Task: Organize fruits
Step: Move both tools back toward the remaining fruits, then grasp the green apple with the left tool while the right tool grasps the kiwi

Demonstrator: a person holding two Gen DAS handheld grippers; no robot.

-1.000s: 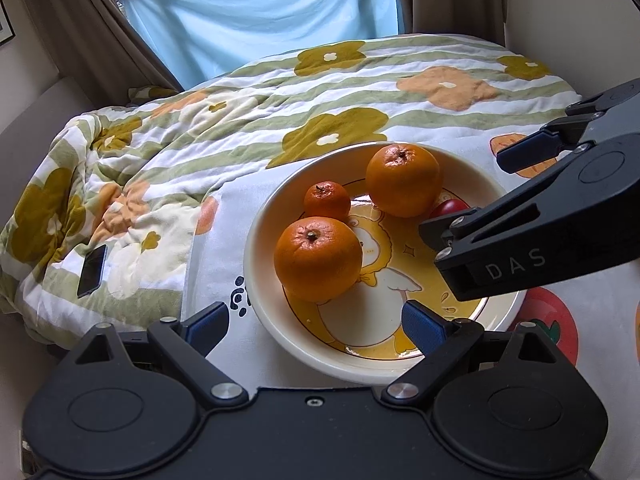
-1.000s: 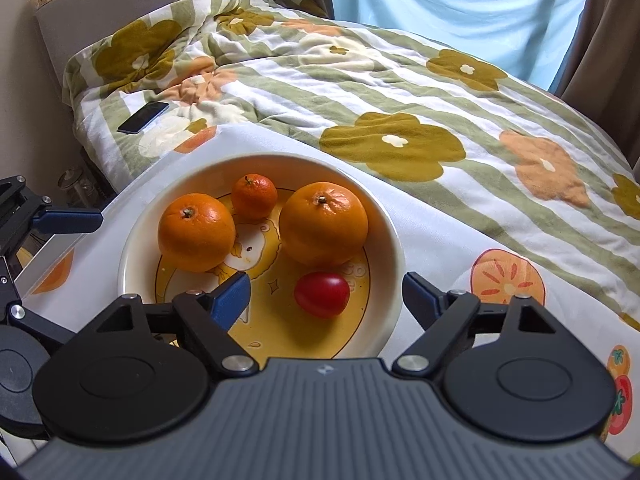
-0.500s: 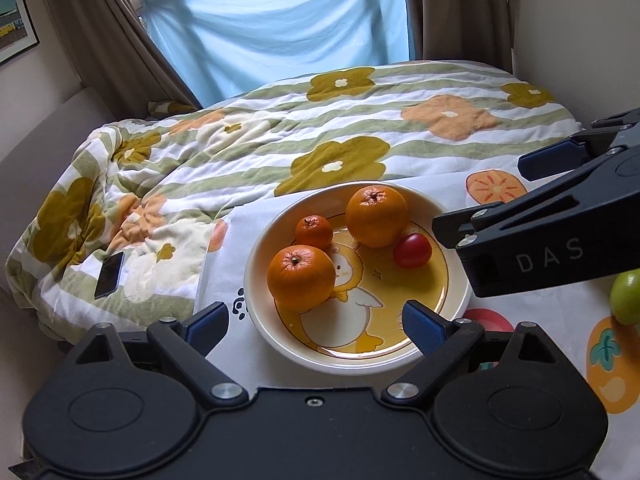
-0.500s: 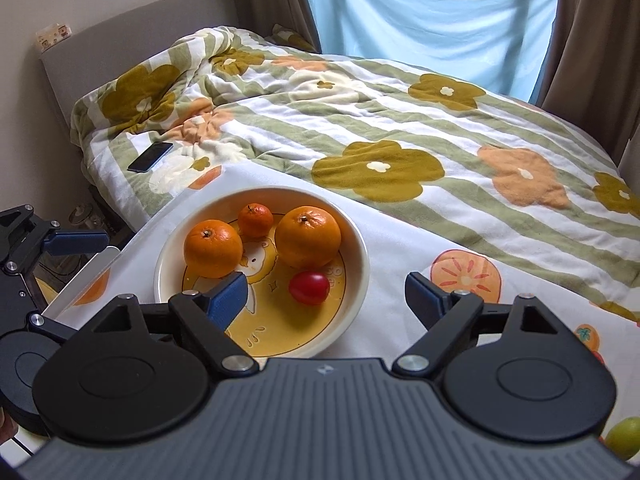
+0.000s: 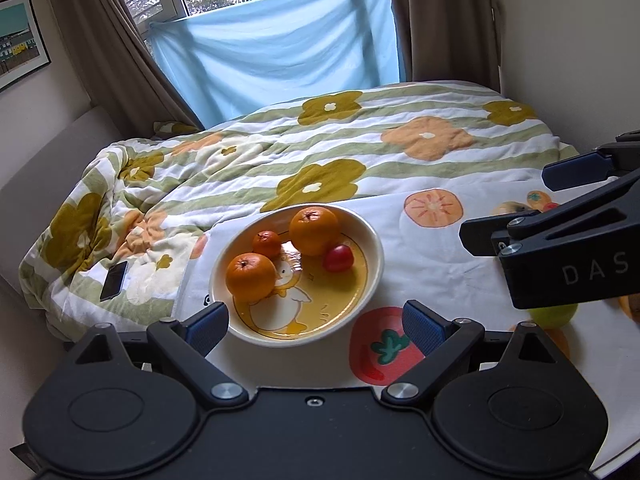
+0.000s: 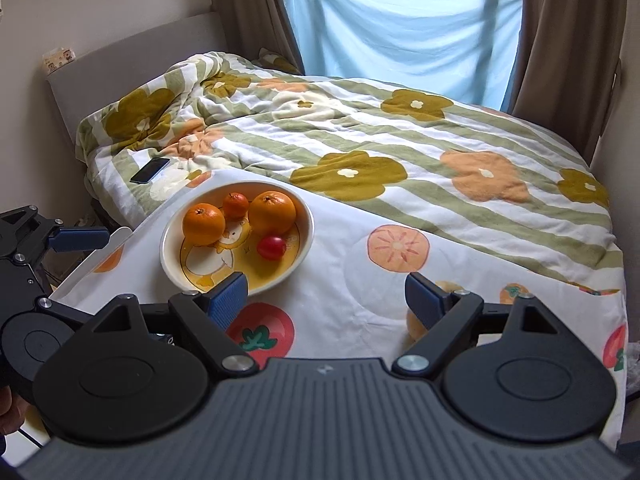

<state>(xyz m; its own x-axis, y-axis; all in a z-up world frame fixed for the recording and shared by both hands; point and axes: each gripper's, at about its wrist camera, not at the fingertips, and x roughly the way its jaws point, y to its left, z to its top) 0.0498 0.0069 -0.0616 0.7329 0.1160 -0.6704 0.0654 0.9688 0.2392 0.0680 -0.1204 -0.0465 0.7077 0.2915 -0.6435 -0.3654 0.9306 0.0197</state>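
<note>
Four fruits lie in one bowl (image 5: 374,276): two large oranges, one small mandarin (image 5: 267,243) and one red fruit (image 5: 338,258), perhaps a tomato or plum. The bowl is cream-rimmed with a yellow floor and a cartoon duck; it stands on a white cloth (image 6: 360,280) printed with fruit pictures, spread over the counter. It sits just ahead of the left tool (image 5: 316,322), between the spread fingers, and ahead and to the left of the right tool (image 6: 326,294). The nearer orange (image 5: 251,278) is glossy, with a dark stem dimple on top; the farther orange (image 5: 314,230) is larger and touches the red fruit. Two more fruits lie outside the bowl: a green one (image 5: 554,315), half hidden under the right tool's body, and a yellowish one (image 6: 416,322) right behind the right tool's right finger, too covered to name. Both tools are spread wide and hold nothing. Beyond the counter stands a bed with a flowered quilt (image 6: 360,136), and one dark phone (image 6: 150,170) lies on it.
</note>
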